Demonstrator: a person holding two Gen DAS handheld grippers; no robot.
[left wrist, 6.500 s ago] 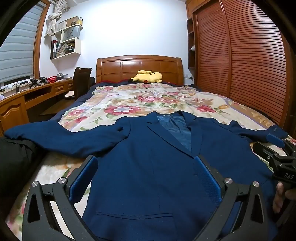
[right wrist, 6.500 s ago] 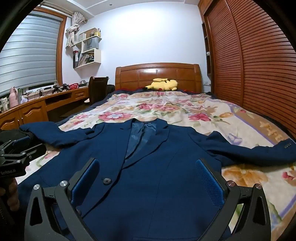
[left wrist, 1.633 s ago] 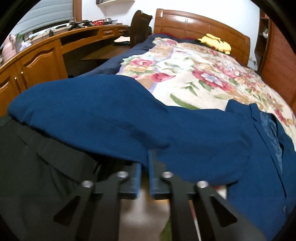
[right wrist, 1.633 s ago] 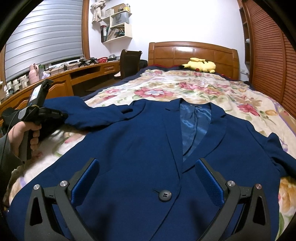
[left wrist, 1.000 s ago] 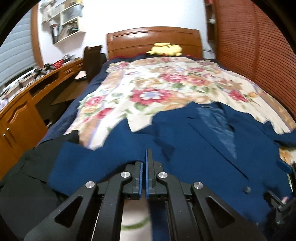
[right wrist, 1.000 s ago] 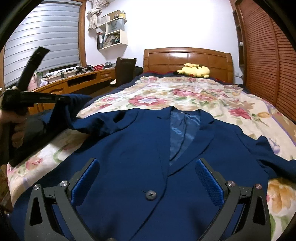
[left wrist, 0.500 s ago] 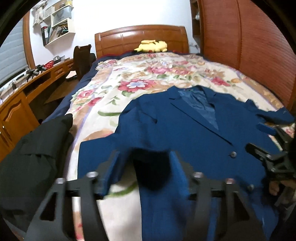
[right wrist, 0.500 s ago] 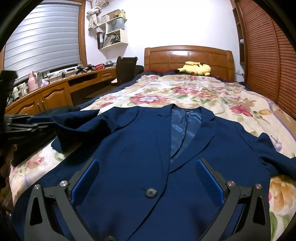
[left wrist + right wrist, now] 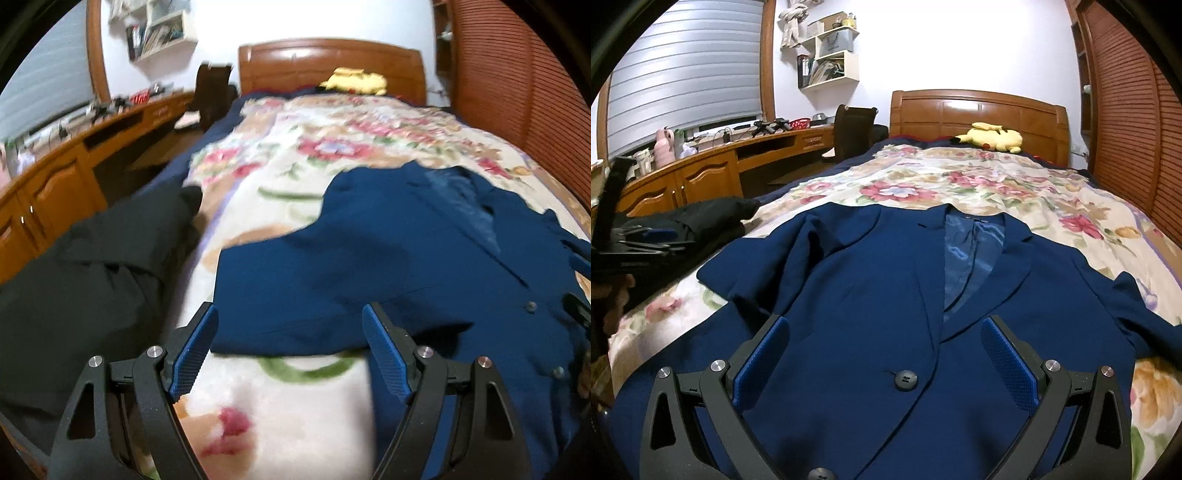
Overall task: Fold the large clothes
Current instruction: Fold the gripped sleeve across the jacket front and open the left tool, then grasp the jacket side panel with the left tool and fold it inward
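A navy blue suit jacket lies face up on the floral bedspread, collar toward the headboard. Its left sleeve is folded in across the body. Its right sleeve still stretches out to the right. My left gripper is open and empty, just short of the folded sleeve's edge. My right gripper is open and empty, hovering over the jacket's front near the top button. The left gripper also shows at the left edge of the right wrist view.
A pile of black clothing lies on the bed's left side. A wooden desk and a chair stand along the left. A yellow plush toy sits by the headboard. A slatted wooden wardrobe runs along the right.
My left gripper carried the left sleeve in over the jacket body, opened and let it go, then drew back. My right gripper stayed open over the jacket front.
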